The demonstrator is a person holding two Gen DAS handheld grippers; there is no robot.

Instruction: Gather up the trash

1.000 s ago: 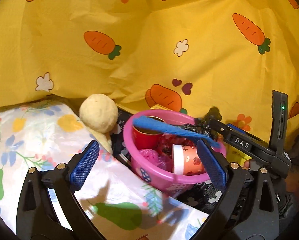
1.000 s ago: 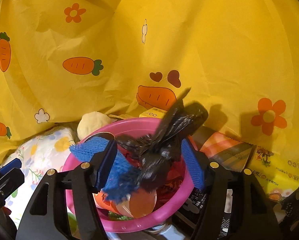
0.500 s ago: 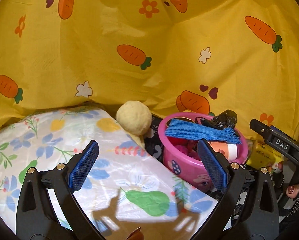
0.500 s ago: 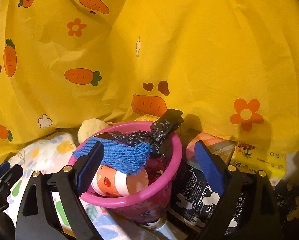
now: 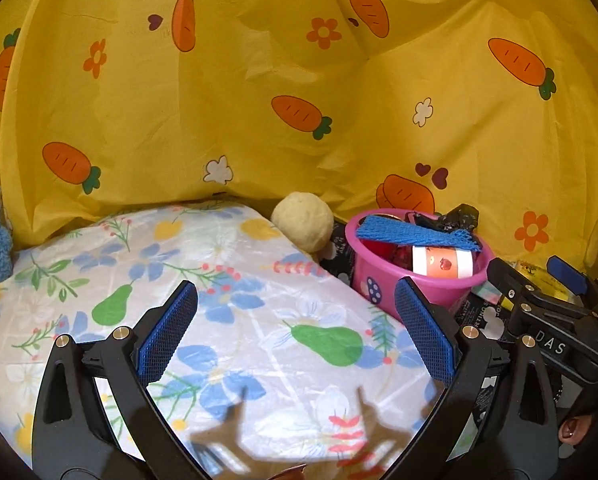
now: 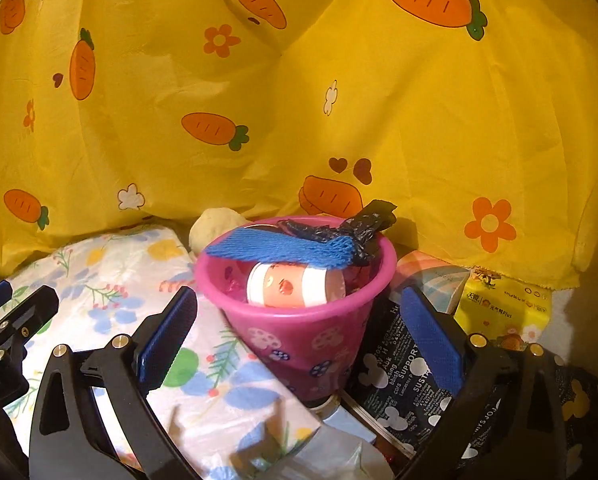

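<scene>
Two fisheye views, each mounted behind a hand-held gripper and looking forward and somewhat downward between its own two fingers, which frame the lower edge of each picture. The left wrist view sits close over the floral sheet (image 5: 235, 280) and faces the yellow carrot-print cloth (image 5: 259, 80); the pink bucket (image 5: 431, 280) lies off to its right, near, with the other gripper's body at the far right edge. The right wrist view faces the same cloth (image 6: 419, 120) with the pink bucket (image 6: 311, 328) near and roughly centred between its fingers. Both views share the bucket, the cloth, the floral sheet (image 6: 111, 280) and the pale ball (image 5: 303, 220) (image 6: 213, 222).
</scene>
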